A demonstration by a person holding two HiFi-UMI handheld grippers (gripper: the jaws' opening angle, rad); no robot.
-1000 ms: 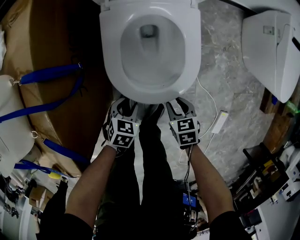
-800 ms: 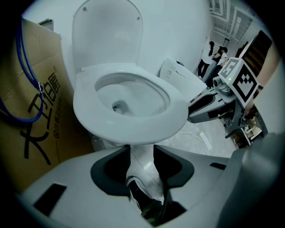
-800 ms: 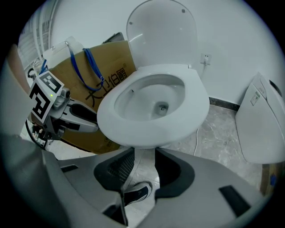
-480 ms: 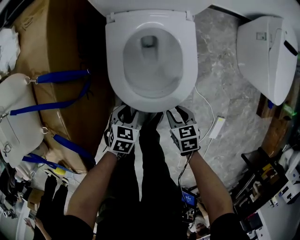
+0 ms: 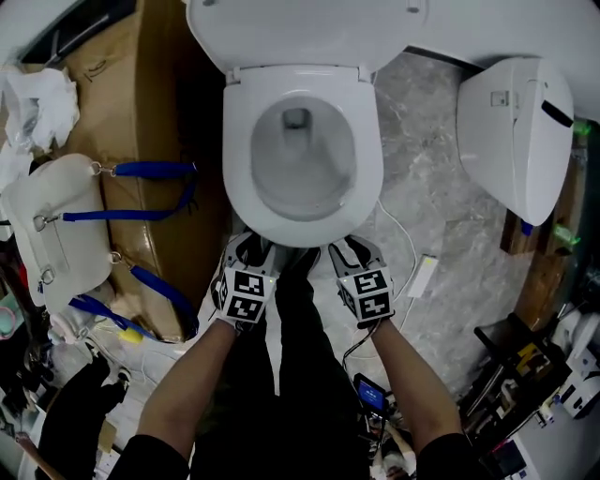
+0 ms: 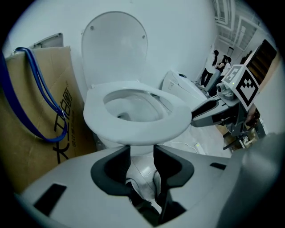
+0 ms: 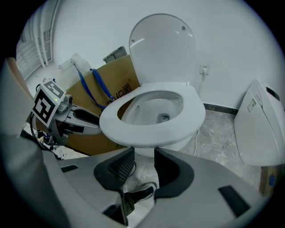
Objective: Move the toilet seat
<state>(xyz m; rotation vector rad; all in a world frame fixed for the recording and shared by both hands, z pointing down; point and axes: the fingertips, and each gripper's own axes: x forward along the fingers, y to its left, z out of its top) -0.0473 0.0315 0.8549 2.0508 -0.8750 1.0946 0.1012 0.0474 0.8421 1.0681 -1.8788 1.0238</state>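
Left tool (image 5: 249, 249) and right tool (image 5: 353, 249) sit just in front of the toilet seat (image 5: 302, 232), under its front rim. Both have jaws apart and empty. Seat is down on the bowl, lid (image 5: 309, 28) up. Probably staged here to grab the rim.

surface: grey marbled tile floor (image 5: 441, 225) | standing: white ceramic toilet (image 5: 367, 178), centre; brown cardboard box (image 5: 150, 112) just left; second white toilet unit (image 5: 511, 131) right | lying: thin white cable with small white block (image 5: 422, 275)
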